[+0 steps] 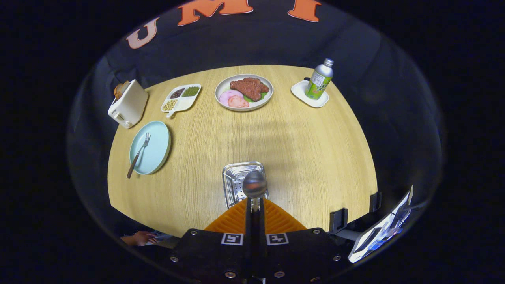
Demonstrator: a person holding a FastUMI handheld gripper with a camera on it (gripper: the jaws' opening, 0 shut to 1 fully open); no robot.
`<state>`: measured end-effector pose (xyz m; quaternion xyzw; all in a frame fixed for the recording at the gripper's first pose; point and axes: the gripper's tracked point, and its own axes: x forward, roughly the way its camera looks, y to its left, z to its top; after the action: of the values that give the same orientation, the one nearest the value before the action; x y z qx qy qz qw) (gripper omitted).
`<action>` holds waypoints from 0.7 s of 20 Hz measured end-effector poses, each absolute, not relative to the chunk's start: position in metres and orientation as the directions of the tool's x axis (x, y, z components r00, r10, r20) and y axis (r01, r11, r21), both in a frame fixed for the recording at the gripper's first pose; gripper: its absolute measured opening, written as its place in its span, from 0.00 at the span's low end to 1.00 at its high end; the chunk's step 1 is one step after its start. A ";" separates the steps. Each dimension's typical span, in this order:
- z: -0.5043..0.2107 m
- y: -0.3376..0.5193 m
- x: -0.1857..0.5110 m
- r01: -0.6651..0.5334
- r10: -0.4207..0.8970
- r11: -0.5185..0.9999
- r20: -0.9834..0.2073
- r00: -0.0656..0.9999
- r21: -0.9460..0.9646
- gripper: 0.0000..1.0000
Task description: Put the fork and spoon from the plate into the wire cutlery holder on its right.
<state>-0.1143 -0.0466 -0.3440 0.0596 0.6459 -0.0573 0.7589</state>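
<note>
Gripper (255, 205) clenched on spoon (254, 184), bowl poised directly above wire cutlery holder (232, 179) for dropping; fork (139, 153) left of holder, on blue plate (156, 148).

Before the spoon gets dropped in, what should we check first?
1. Spoon held: ok, the gripper has its jaws shut on the handle, bowl up.
2. Spoon over the cutlery holder: ok, the holder sits just ahead of the jaws, under the spoon's bowl.
3. Exactly lined up with the opening: cannot tell from this angle.
4. Holder free to take it: ok, nothing seen inside.
5. Fork done: not ok, it lies on the blue plate.
6. Bottle and food dish out of the way: ok, far across the table.
</note>
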 end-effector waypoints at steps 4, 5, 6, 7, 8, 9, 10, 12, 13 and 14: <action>-0.369 -0.048 -0.113 0.142 -0.009 0.990 -0.990 0.138 0.011 0.07; -0.373 -0.047 -0.114 0.140 0.006 0.990 -0.991 0.131 0.025 0.07; -0.374 -0.047 -0.111 0.137 0.004 0.990 -0.989 0.145 0.024 0.07; -0.375 -0.052 -0.105 0.128 -0.012 0.992 -0.986 0.166 0.009 0.08; -0.374 -0.058 -0.100 0.122 -0.029 0.992 -0.982 0.186 -0.006 0.09; -0.371 -0.058 -0.095 0.120 -0.032 0.993 -0.978 0.207 -0.007 0.10; -0.367 -0.057 -0.089 0.129 -0.027 0.992 -0.973 0.228 0.002 0.10; -0.359 -0.053 -0.077 0.154 -0.010 0.987 -0.962 0.274 0.034 0.11; -0.353 -0.053 -0.072 0.163 -0.006 0.986 -0.952 0.305 0.046 0.11; -0.346 -0.052 -0.064 0.167 -0.003 0.984 -0.940 0.341 0.058 0.11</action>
<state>-0.0643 -0.0522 -0.3462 0.0720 0.5715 -0.0522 0.8158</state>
